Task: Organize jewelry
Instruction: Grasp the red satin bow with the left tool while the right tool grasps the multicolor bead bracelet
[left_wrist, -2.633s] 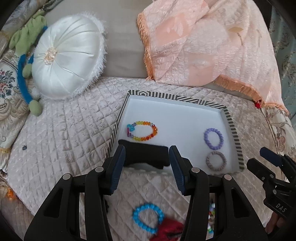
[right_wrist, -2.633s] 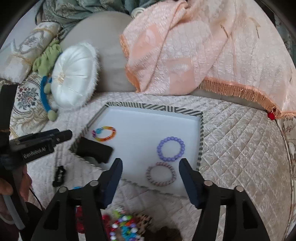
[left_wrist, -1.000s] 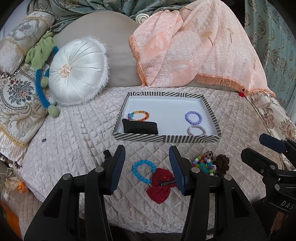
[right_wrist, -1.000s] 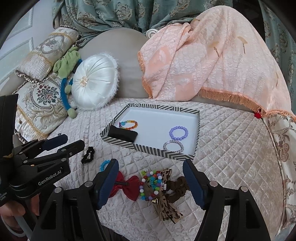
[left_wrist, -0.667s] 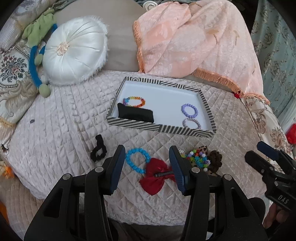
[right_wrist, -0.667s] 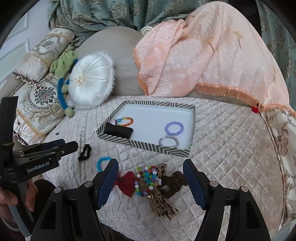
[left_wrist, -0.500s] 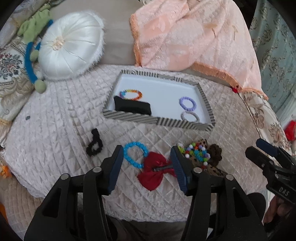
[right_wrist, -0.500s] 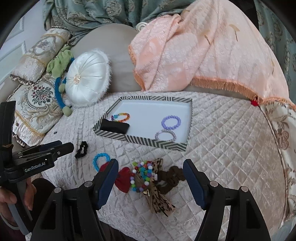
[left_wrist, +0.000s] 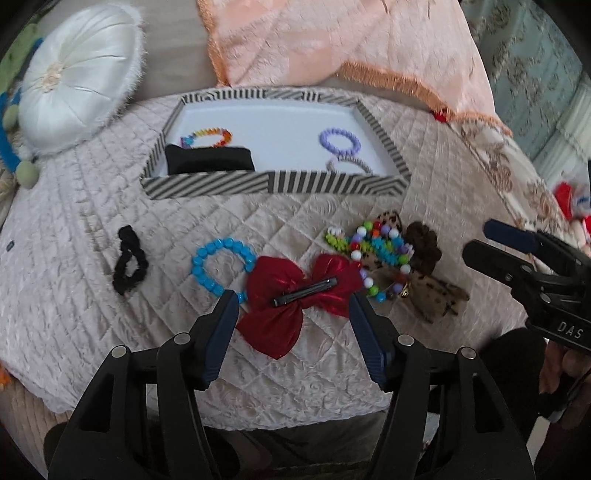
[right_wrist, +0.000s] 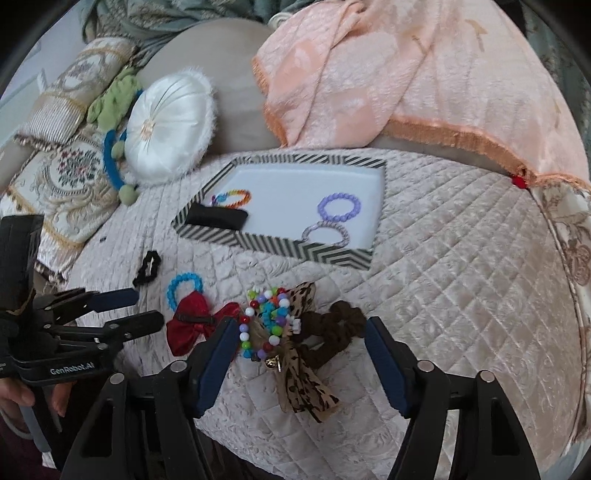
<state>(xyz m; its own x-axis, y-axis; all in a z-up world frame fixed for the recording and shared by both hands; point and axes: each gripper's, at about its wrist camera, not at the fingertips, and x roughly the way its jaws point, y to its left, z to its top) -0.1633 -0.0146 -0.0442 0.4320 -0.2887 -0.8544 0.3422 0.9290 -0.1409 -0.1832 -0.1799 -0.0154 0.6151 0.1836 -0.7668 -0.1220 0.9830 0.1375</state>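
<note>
My left gripper (left_wrist: 292, 299) hovers over a red bow clip (left_wrist: 273, 325) on the quilt. Its jaws are opening, the bow lies below the gap and the pads do not touch it. A blue bead bracelet (left_wrist: 218, 258) and a black scrunchie (left_wrist: 129, 266) lie to its left. My right gripper (right_wrist: 301, 323) hangs above a multicolour bead bracelet (right_wrist: 266, 317), a leopard bow (right_wrist: 299, 384) and a brown scrunchie (right_wrist: 332, 328). Its jaws are closing and grip nothing. The striped tray (left_wrist: 273, 182) holds a rainbow bracelet (left_wrist: 207, 134), a black band (left_wrist: 208, 160), a purple bracelet (left_wrist: 340, 142) and a grey one (left_wrist: 349, 162).
A round white cushion (right_wrist: 170, 129) and a green and blue soft toy (right_wrist: 114, 110) lie left of the tray. A peach fringed throw (right_wrist: 406, 74) hangs behind it. The quilt's front edge (left_wrist: 221, 417) drops off just below my fingers.
Both grippers have pulled back from the tray and sunk toward the loose pieces on the quilt. The left fingers stand wider apart. The black band stays in the tray.
</note>
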